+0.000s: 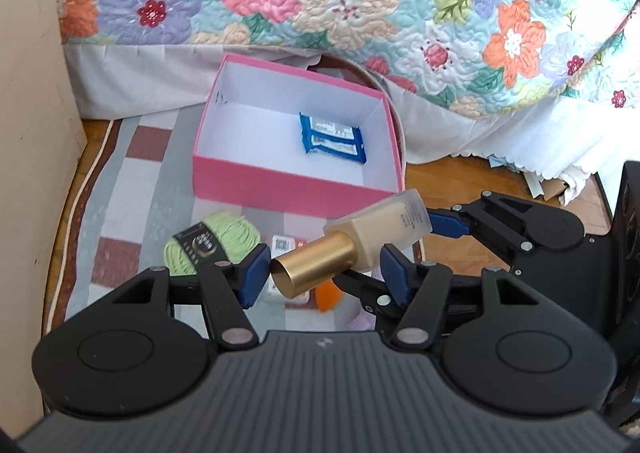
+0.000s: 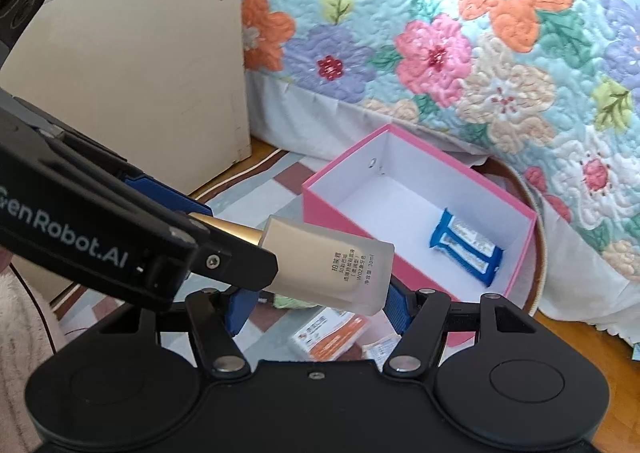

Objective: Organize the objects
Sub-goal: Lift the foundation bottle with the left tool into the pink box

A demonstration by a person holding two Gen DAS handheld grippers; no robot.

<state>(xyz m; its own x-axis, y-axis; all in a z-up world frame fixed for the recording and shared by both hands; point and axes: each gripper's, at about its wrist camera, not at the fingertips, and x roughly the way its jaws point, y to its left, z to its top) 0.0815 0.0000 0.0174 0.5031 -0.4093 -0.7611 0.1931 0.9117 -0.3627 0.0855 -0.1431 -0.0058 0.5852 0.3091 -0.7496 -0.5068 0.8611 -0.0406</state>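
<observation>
A frosted foundation bottle with a gold cap hangs tilted in the air in front of the pink box. My left gripper is shut on its cap end, one blue pad at the cap and the other at the bottle's shoulder. My right gripper reaches in from the right and is shut on the frosted body. In the right wrist view the bottle lies between the right gripper's pads, with the left gripper around the cap. Two blue packets lie inside the box.
A green yarn ball, a white card and orange-and-white packets lie on the checked rug. A floral bedspread hangs behind the box. A beige panel stands left, a black speaker right.
</observation>
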